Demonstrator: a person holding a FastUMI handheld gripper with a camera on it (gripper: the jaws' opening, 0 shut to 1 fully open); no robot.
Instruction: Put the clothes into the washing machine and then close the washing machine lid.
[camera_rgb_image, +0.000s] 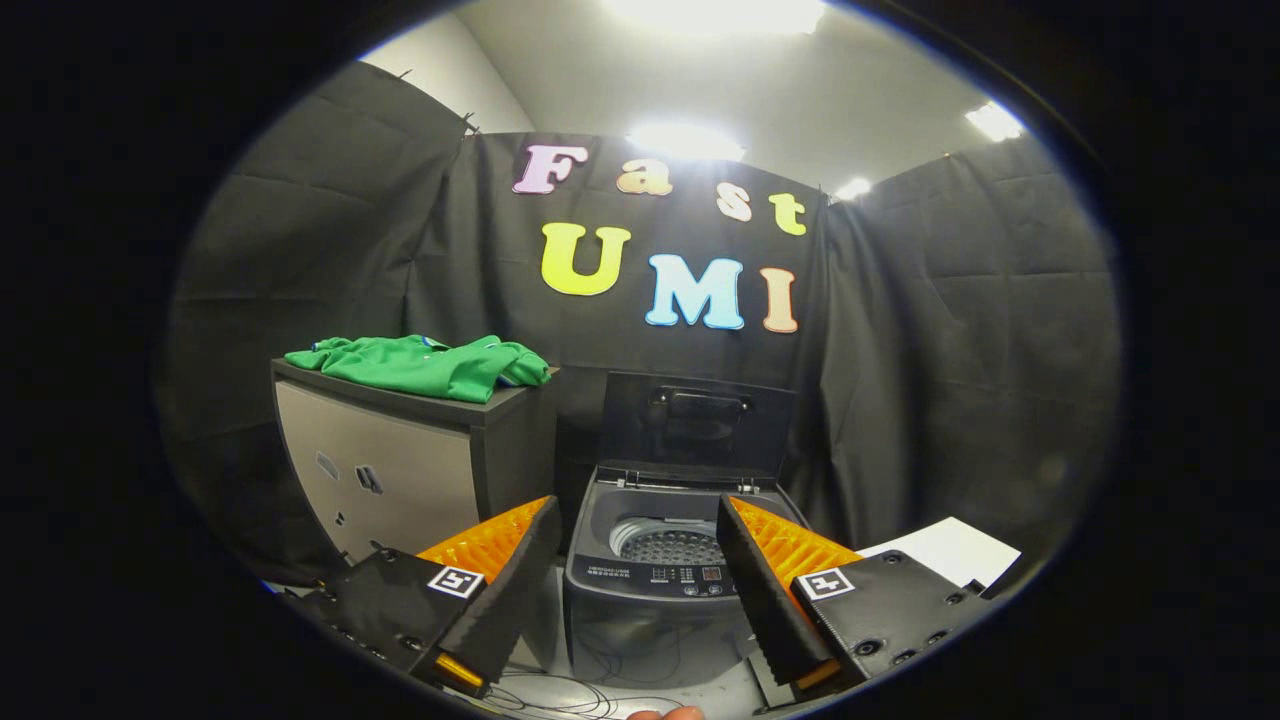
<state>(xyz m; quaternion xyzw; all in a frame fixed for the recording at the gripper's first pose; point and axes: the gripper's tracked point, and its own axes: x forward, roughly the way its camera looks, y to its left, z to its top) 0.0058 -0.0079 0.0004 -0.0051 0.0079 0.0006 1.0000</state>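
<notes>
Your gripper (640, 520) hangs wide open with nothing between its fingers, and at twelve o'clock, framed in the gap between them, sits the small washing machine (665, 590) on a grey floor (720, 690), its lid (697, 425) standing upright at the back and the drum bare. At ten o'clock, beyond the left finger, the green clothes (425, 365) lie crumpled on top of a grey cabinet (390, 470) just beside the machine. Black cloth walls close the booth on all sides, and a white sheet (950, 550) lies on the floor at three o'clock.
</notes>
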